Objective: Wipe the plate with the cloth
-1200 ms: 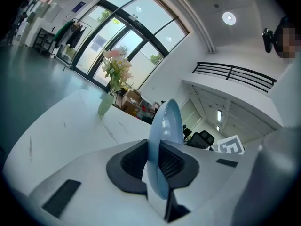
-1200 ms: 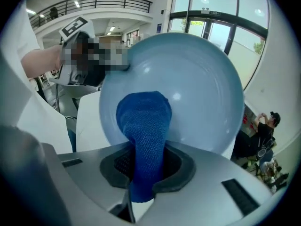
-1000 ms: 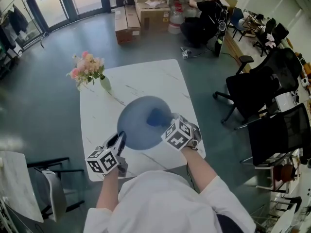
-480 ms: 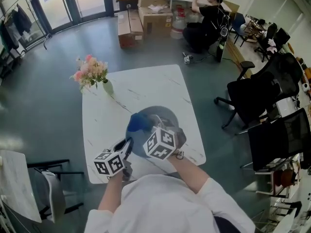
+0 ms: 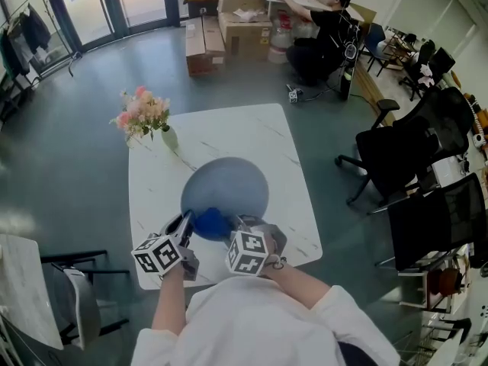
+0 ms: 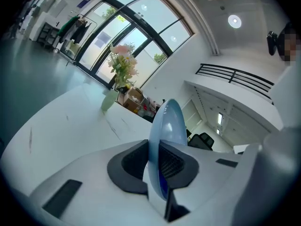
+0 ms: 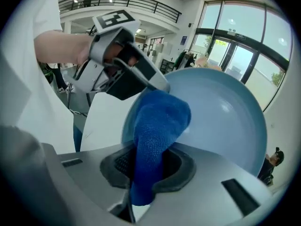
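The round, glossy pale-blue plate (image 5: pixel 232 181) sits at the near middle of the white veined marble table (image 5: pixel 229 132), its near rim clamped edge-on between the ribbed pads of the left gripper (image 6: pixel 157 166). The right gripper (image 7: pixel 148 168) pinches a nubbly blue woven cloth (image 7: pixel 157 126), and the bunched end of the cloth presses on the plate's near-left part. From above, the right gripper's jaw tips hide behind its marker cube.

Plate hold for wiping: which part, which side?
Probably the thin near-left rim of the plate, approached edge-on from the person's side, jaws straddling the edge as the left gripper does. It's shallow and wide, so only the rim fits, leaving the face for the cloth.
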The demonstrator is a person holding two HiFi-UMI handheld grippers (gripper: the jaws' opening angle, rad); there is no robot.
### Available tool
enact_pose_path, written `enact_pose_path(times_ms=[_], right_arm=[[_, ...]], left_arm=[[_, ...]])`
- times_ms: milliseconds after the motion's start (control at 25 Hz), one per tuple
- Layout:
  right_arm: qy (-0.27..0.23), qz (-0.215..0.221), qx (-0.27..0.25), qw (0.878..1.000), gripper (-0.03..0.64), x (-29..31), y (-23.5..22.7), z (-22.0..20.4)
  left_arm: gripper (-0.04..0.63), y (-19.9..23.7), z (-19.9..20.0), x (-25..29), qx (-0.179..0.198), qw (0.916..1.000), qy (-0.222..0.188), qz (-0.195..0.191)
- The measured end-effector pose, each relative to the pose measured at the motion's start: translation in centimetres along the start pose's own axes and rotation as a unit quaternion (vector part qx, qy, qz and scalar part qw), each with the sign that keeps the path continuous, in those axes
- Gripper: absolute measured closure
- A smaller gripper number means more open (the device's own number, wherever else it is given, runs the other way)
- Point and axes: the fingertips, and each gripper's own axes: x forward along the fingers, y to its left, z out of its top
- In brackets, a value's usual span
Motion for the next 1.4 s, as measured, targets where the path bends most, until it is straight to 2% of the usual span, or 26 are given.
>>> enact_pose_path(times_ms=[160, 360, 560, 680, 840, 960, 1080, 1240, 1400], right_arm=[[0.054, -0.010, 0.010, 0.998, 0.532, -0.1, -1.0, -4.5], [0.097, -0.065, 0.044, 0.992, 0.532, -2.0, -5.3, -8.9], [0.095, -0.128, 0.087, 0.983, 0.532, -4.6, -10.4, -10.1], [0.080, -0.154, 0.099, 0.980, 0.532, -5.2, -11.9, -9.6], [0.028, -0.169, 0.124, 0.977, 0.532, -5.4, -12.5, -7.8], [-0.052, -0.151, 0.174, 0.972, 0.532, -5.8, -12.6, -6.1], [-0.151, -0.131, 0.233, 0.952, 0.532, -6.6, -12.8, -4.1], [-0.206, -0.135, 0.248, 0.937, 0.532, -7.7, -13.3, -2.6], [-0.255, -0.122, 0.300, 0.911, 0.532, -8.3, -13.3, -2.4]], left_arm=[[0.534, 0.4, 0.1, -0.1, 0.000, 1.0000, 0.002, 0.001], [0.534, 0.6, -1.3, 0.2, -0.012, 0.9997, 0.021, -0.007], [0.534, -0.7, -3.3, 1.2, -0.016, 0.9982, 0.051, -0.027], [0.534, -0.7, -3.9, 1.6, -0.034, 0.9973, 0.055, -0.034], [0.534, 0.3, -4.4, 1.5, -0.069, 0.9956, 0.052, -0.035], [0.534, 1.3, -4.5, 1.5, -0.081, 0.9954, 0.048, -0.022], [0.535, 2.2, -4.5, 1.9, -0.097, 0.9941, 0.047, -0.012], [0.534, 4.3, -4.4, 2.8, -0.122, 0.9914, 0.047, 0.009], [0.534, 6.3, -4.4, 3.6, -0.143, 0.9879, 0.051, 0.029]])
